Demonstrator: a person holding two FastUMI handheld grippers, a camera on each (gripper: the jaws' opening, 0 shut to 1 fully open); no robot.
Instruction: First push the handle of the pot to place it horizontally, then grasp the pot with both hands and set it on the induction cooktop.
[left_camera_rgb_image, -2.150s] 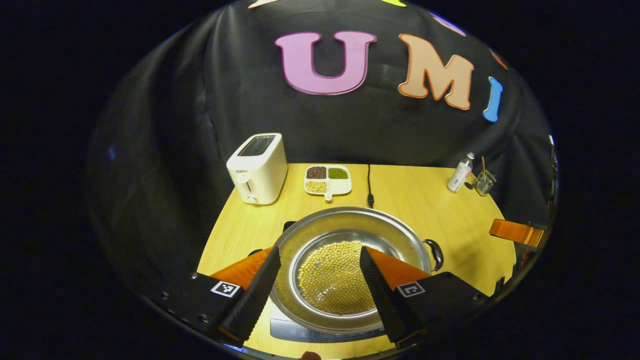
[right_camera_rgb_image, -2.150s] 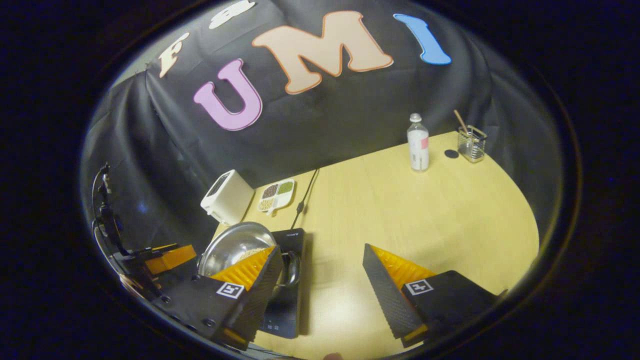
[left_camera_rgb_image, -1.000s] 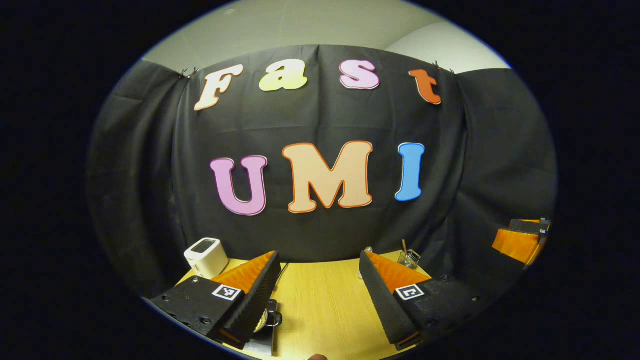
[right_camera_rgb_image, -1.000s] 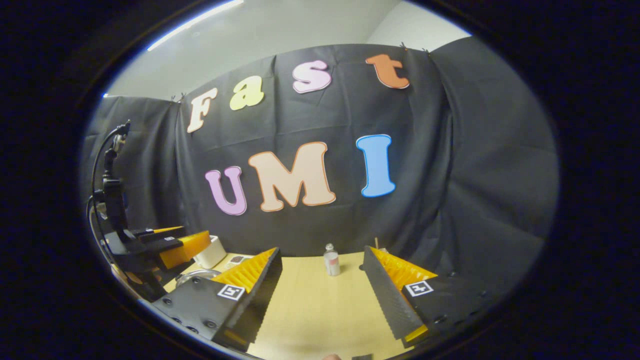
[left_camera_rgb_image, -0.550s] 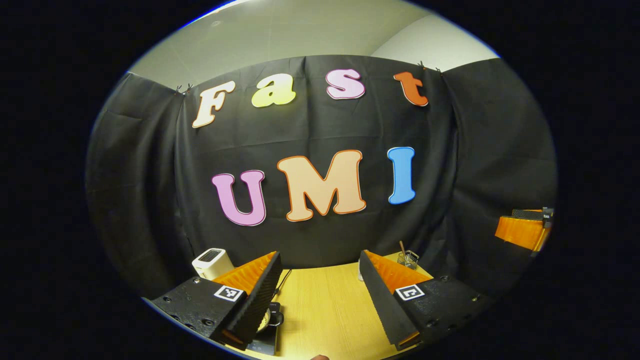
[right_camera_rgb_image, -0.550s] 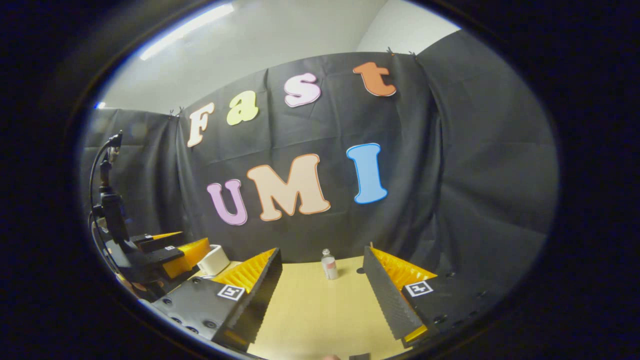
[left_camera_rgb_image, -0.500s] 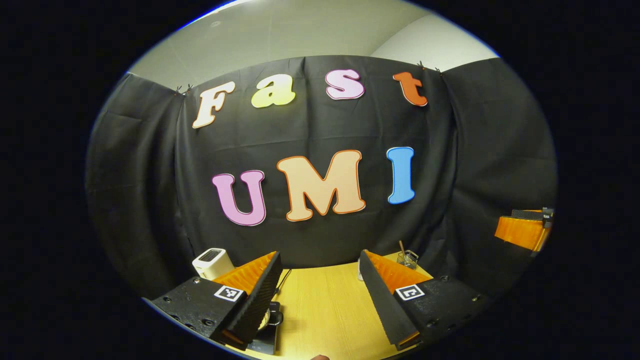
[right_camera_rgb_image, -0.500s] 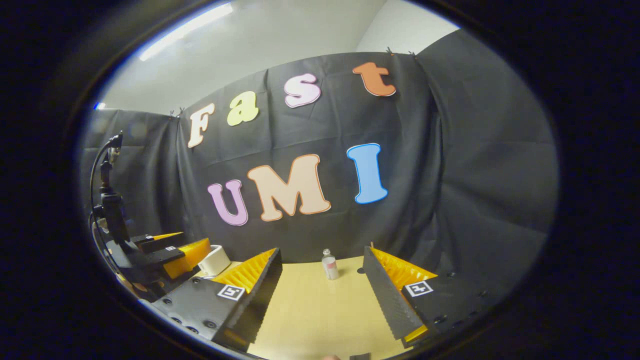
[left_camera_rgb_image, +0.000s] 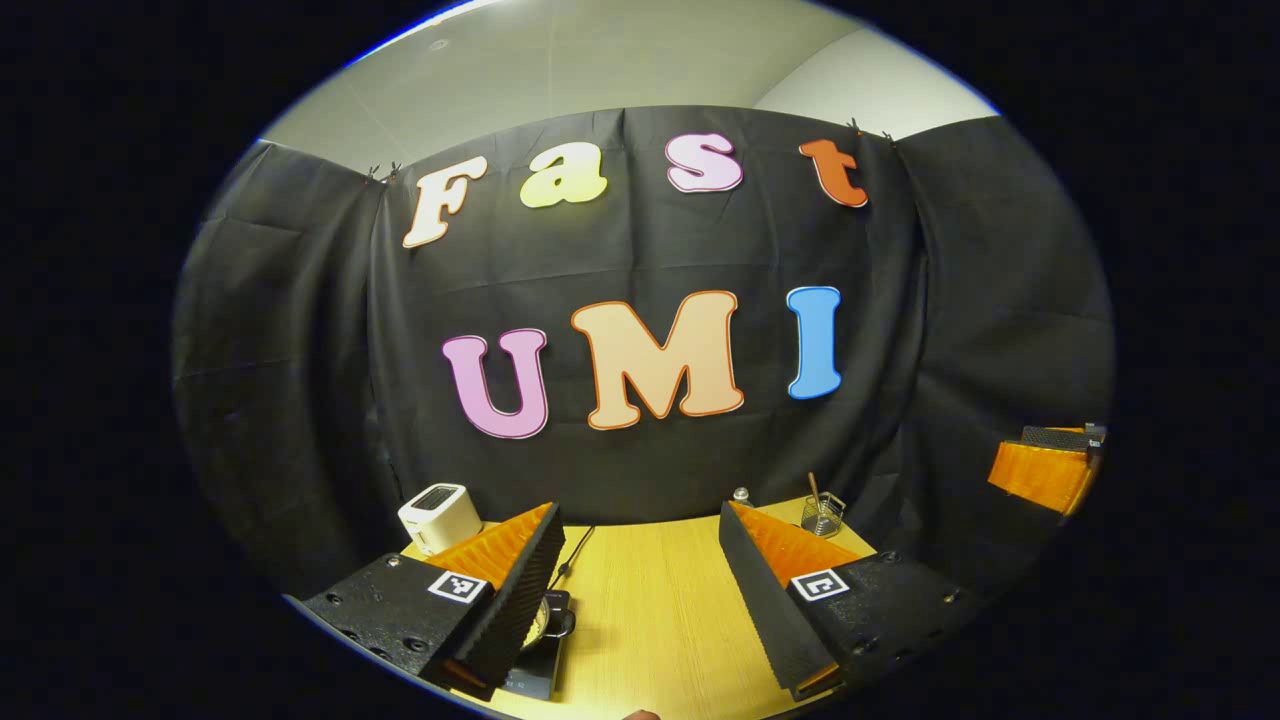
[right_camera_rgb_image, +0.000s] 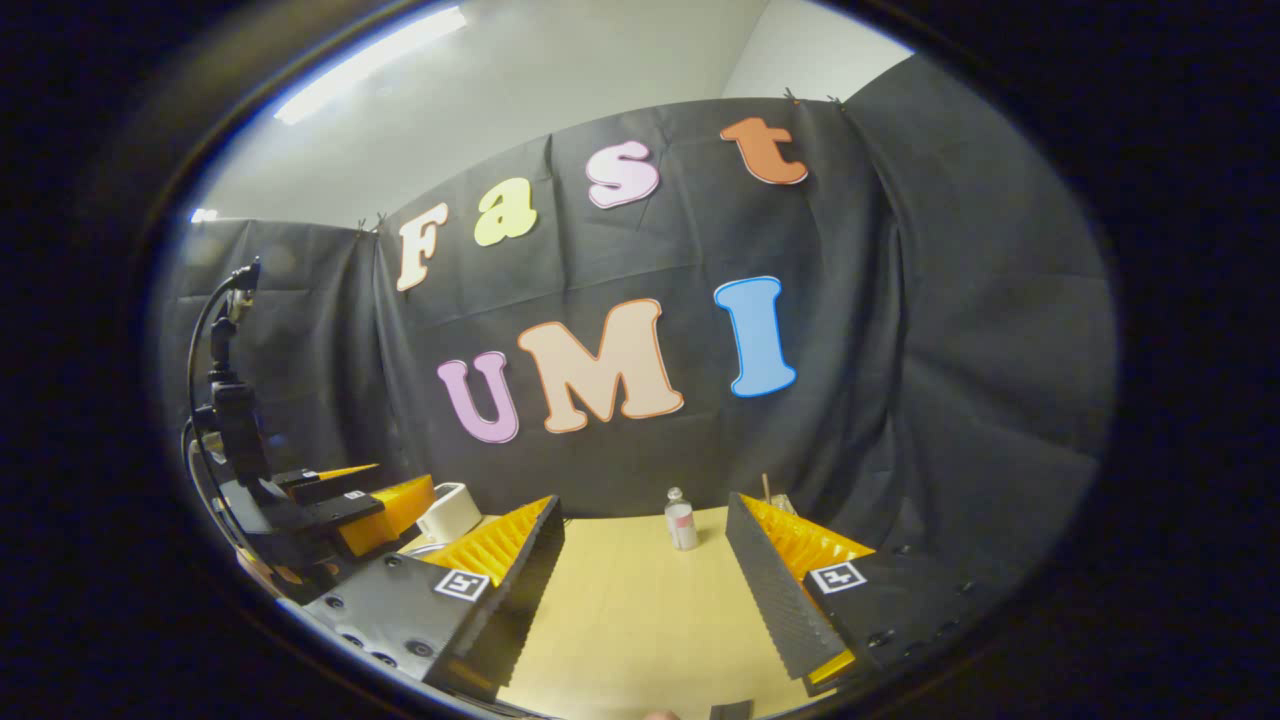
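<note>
The metal pot (left_camera_rgb_image: 543, 622) shows as a sliver with its dark side handle (left_camera_rgb_image: 566, 624), beside my left gripper's left finger. It sits on the black induction cooktop (left_camera_rgb_image: 534, 676) at the table's near left. My left gripper (left_camera_rgb_image: 636, 510) is open and holds nothing, raised and looking level at the booth wall. My right gripper (right_camera_rgb_image: 643, 500) is open too, with bare wooden table (right_camera_rgb_image: 640, 600) between its fingers. The left gripper (right_camera_rgb_image: 345, 508) also appears at the left of the right gripper view, and the right gripper (left_camera_rgb_image: 1045, 463) at the right of the left gripper view.
A white toaster (left_camera_rgb_image: 440, 512) stands at the table's back left, with a black cord (left_camera_rgb_image: 575, 552) running toward the cooktop. A small bottle (right_camera_rgb_image: 682, 520) and a wire holder (left_camera_rgb_image: 822, 513) with a stick stand at the back right. A camera stand (right_camera_rgb_image: 225, 400) rises at the left.
Two seconds ago both grippers looked down at the pot on the cooktop. They have since lifted and tilted up to face the wall. In the last half second both views shifted only slightly.
</note>
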